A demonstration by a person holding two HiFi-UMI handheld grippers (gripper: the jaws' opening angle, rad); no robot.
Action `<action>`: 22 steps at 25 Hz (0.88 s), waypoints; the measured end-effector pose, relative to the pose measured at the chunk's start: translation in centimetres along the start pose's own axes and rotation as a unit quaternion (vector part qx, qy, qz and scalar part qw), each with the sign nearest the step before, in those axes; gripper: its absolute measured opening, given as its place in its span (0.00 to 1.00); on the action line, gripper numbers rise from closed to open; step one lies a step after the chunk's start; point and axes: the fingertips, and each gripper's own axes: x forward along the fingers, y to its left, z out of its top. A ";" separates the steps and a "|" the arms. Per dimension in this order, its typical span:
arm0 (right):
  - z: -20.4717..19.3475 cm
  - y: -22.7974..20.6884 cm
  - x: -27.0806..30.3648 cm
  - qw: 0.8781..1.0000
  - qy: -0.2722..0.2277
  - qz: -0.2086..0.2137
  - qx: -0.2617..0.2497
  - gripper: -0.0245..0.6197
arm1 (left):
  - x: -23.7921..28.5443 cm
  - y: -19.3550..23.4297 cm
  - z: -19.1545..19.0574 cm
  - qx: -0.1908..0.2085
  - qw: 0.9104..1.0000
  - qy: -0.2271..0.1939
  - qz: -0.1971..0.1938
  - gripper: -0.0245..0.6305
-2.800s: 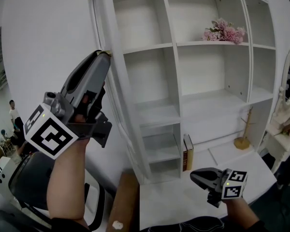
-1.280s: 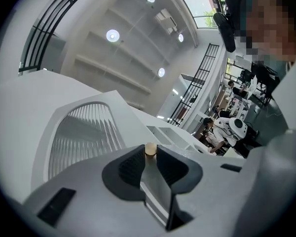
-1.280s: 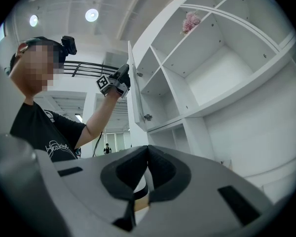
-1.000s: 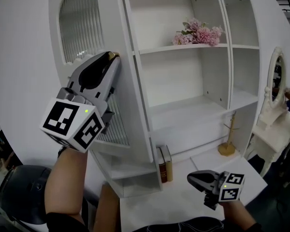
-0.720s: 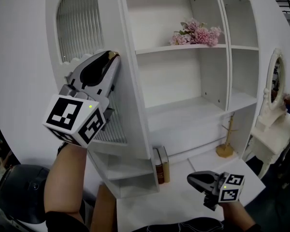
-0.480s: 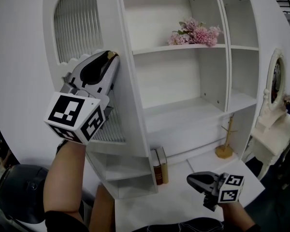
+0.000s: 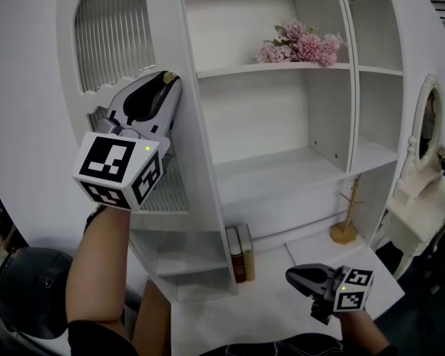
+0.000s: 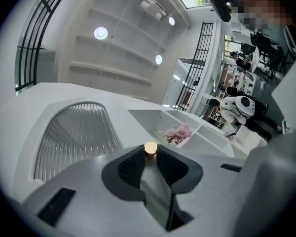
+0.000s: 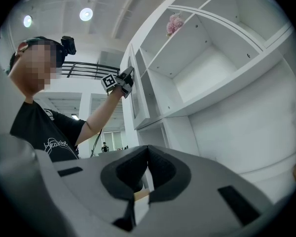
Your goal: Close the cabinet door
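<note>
Left hand-held gripper (image 8: 149, 156) clamped on small gold knob (image 8: 150, 148), raised at the white cabinet door (image 7: 115, 47). The door is partly open over the left column of the shelf unit (image 7: 282, 169). Right hand-held gripper (image 7: 295, 276) has jaws together, empty, low over the table (image 7: 237, 314). Pink flowers (image 7: 300, 48) on an upper shelf.

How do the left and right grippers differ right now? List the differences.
The left gripper is raised at the cabinet door, tilted up; the right gripper hangs low over the desk, level. The left gripper's jaws clamp the gold knob; the right gripper's jaws are together on nothing. Both are grey and hand-held.
</note>
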 end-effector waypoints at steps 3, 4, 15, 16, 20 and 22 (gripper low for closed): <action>-0.2 -0.6 -0.1 1.000 0.000 0.000 0.006 0.05 | 0.7 0.0 -0.8 0.002 1.000 0.009 0.000 0.15; -0.2 -0.8 -0.1 1.000 0.000 0.000 0.007 0.05 | 1.0 0.1 -1.1 0.002 1.000 0.012 -0.002 0.15; -1.7 -2.9 -0.4 0.999 0.009 -0.005 0.030 0.05 | 3.3 0.7 -3.6 0.025 0.999 0.039 0.022 0.16; -1.8 -3.1 -0.5 0.999 0.008 -0.006 0.031 0.05 | 3.5 0.8 -3.9 0.029 0.998 0.044 0.026 0.16; -2.1 -3.8 -0.7 0.999 0.006 -0.009 0.038 0.05 | 4.2 1.0 -4.9 0.042 0.997 0.057 0.038 0.16; -2.3 -4.4 -0.8 0.999 0.006 -0.012 0.043 0.05 | 4.3 1.1 -4.9 0.048 0.996 0.054 0.045 0.16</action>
